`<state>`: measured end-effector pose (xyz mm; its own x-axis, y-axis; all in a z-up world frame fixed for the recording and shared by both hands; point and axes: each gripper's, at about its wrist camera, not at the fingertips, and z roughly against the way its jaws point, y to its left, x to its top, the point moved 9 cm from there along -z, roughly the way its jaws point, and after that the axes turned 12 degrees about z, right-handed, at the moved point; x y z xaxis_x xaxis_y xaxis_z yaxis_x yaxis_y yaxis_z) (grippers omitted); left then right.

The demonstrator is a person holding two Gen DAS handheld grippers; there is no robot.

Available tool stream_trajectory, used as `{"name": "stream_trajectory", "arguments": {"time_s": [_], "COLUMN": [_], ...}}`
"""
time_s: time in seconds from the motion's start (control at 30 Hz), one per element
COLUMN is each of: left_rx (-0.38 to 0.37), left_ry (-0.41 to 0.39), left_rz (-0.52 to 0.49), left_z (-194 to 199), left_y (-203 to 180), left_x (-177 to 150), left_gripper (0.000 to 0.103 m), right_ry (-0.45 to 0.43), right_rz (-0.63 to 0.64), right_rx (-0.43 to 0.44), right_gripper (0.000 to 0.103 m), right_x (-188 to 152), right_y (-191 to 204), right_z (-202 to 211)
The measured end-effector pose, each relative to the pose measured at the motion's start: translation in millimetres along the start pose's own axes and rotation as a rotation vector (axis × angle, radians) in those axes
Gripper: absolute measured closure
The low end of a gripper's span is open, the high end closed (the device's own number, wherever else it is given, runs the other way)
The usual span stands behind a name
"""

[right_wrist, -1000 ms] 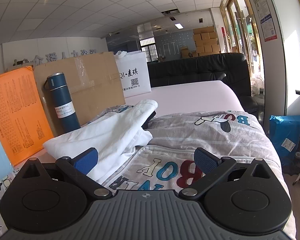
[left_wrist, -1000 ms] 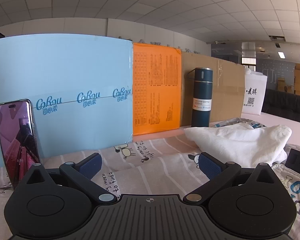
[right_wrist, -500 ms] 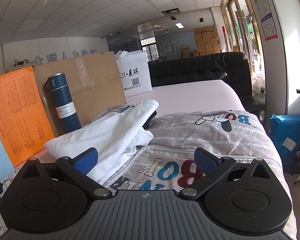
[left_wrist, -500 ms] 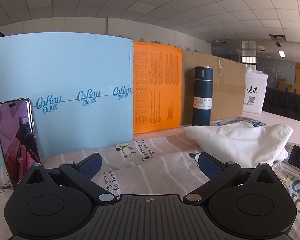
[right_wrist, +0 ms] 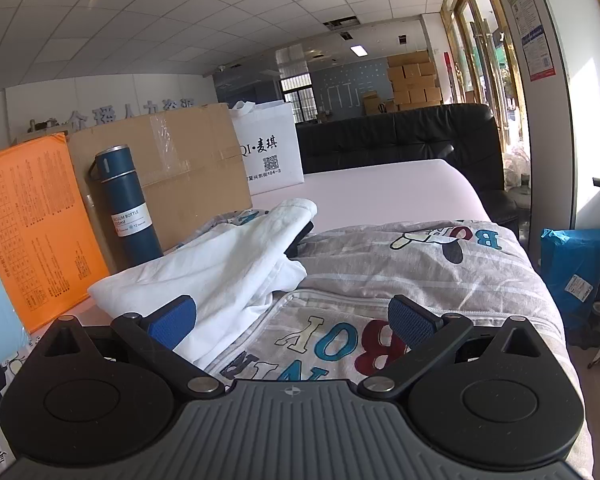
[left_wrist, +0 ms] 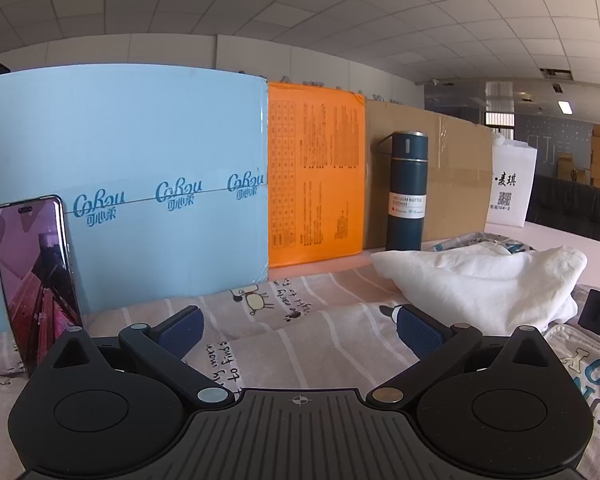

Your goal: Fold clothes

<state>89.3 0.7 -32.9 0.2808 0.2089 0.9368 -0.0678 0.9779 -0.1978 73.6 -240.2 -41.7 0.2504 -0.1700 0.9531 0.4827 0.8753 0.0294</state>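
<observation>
Little movement is recorded since the earlier frames: both views are shifted only slightly, and the scene is otherwise unchanged. Left gripper: fingers spread wide, nothing held, poised above the striped printed sheet. Right gripper: fingers spread wide, nothing held, poised beside the white garment. White garment: crumpled, laid on the sheet, in front of the blue vacuum bottle. Phone: propped against the light blue panel.
</observation>
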Motion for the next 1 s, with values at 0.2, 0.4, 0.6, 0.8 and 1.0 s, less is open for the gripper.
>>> {"name": "stream_trajectory", "arguments": {"time_s": [0.2,0.4,0.6,0.8,1.0], "left_rx": [0.008,0.014,0.028,0.0,-0.015], "left_ry": [-0.011,-0.024,-0.033,-0.05,-0.091], "left_rz": [-0.012,-0.04,-0.048,-0.104,-0.129], "left_z": [0.9,3.0,3.9,10.2,24.8], "left_y": [-0.8,-5.1,-4.4,-15.3,-25.1], "left_x": [0.3,-2.9,-4.6,-6.2,2.4], "left_gripper": [0.0,0.0,0.0,0.0,0.0], "right_ry": [-0.02,0.005,0.008,-0.009,0.011], "right_rz": [0.007,-0.045,-0.089,-0.193,-0.193], "right_rx": [-0.004,0.022,0.058,0.109,0.174], "right_gripper": [0.0,0.0,0.0,0.0,0.0], "right_x": [2.2,2.8,3.9,8.4,6.8], "right_y": [-0.4,-7.4,-11.6,-24.3,-17.7], "right_z": [2.0,-0.4,0.9,5.7,5.4]}}
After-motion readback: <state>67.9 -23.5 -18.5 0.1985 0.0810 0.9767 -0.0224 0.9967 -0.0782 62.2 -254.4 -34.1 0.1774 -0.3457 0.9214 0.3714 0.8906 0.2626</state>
